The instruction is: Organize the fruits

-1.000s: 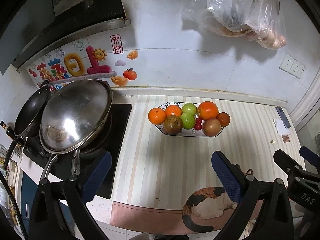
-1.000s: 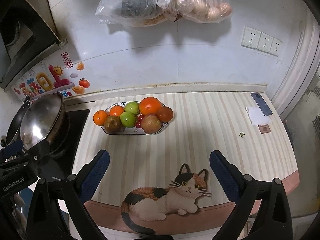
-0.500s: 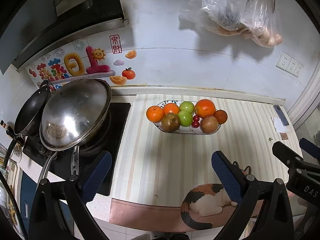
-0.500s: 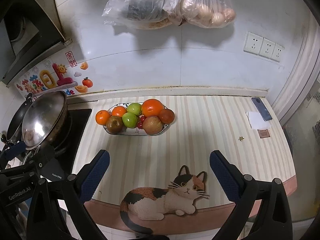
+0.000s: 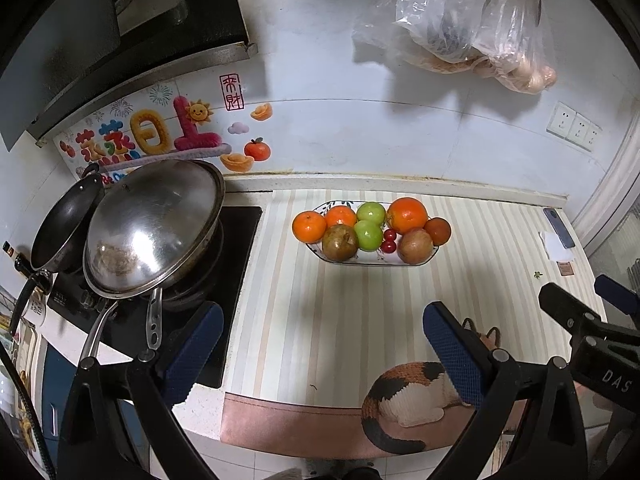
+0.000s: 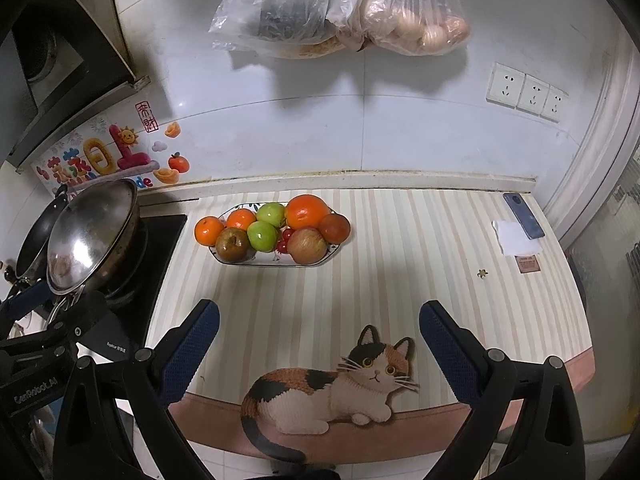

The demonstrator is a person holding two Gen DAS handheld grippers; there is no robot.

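**A:** What writing are you reading off your rigs?

**B:** In the right wrist view, your left gripper's body at the lower left edge is showing "GenRobot.AI". In the left wrist view, your right gripper's body at the lower right is showing "DAS". The hob (image 6: 120, 332) is carrying small white lettering too small to read. The wall sticker (image 5: 160, 136) at the upper left is showing colourful Chinese characters and a red seal.

**A:** And what surface are you working over?

**B:** You are hovering over a striped mat (image 6: 360, 288) with a calico cat (image 6: 340, 392) printed at its near edge, lying on the worktop (image 5: 200, 408). The fruit plate (image 6: 240, 261) is sitting at frame centre, well apart from both grippers, piled with oranges (image 6: 307, 211), green apples (image 6: 263, 235), brownish round fruits (image 6: 307, 245) and small red cherries (image 6: 285, 239). A steel wok (image 5: 156, 224) is sitting on the hob at the left. Plastic bags (image 6: 340, 4) are hanging on the white wall at the top, sockets (image 6: 526, 92) are showing at the upper right, and a phone (image 6: 524, 221) is lying beside a white paper (image 6: 514, 240) at the right.

**A:** How are you holding the grippers?

**B:** You are keeping the left gripper (image 5: 320, 344) low at the worktop's near edge with fingers (image 5: 450, 346) spread wide, gripping nothing. The right gripper (image 6: 319, 340) is matching it above the cat, fingers (image 6: 192, 346) equally spread and empty.
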